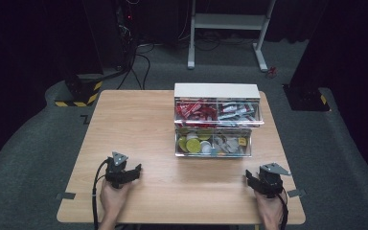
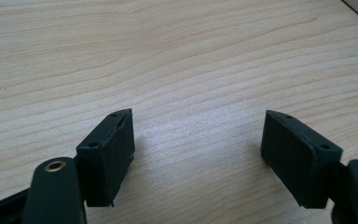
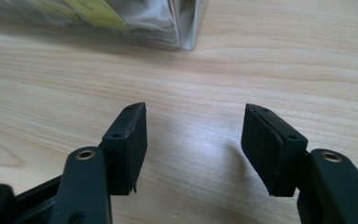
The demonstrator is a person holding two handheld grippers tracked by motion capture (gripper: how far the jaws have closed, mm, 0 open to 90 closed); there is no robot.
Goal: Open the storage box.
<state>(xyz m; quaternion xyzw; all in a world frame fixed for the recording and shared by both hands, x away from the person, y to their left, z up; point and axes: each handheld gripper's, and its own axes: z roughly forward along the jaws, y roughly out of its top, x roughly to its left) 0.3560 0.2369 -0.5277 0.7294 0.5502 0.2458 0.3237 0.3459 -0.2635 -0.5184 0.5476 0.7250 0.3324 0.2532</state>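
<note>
Wooden table (image 1: 139,124) spans the high view, a clear two-tier organizer (image 1: 215,125) at centre, left gripper (image 1: 133,173) lower left, right gripper (image 1: 250,179) lower right. Left gripper view: fingers (image 2: 114,151) released over bare wood. Right gripper view: fingers (image 3: 130,144) apart, grasping nothing, organizer corner (image 3: 186,28) upper centre.

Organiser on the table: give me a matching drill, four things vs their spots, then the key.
1. red packets
2. silver packets
3. yellow-green capsules
4. left gripper

a. lower tier of the organiser, left part
b. table, near left
c. upper tier, right part
d. upper tier, left part

Pairs: 1-d, 2-c, 3-a, 4-b
</note>
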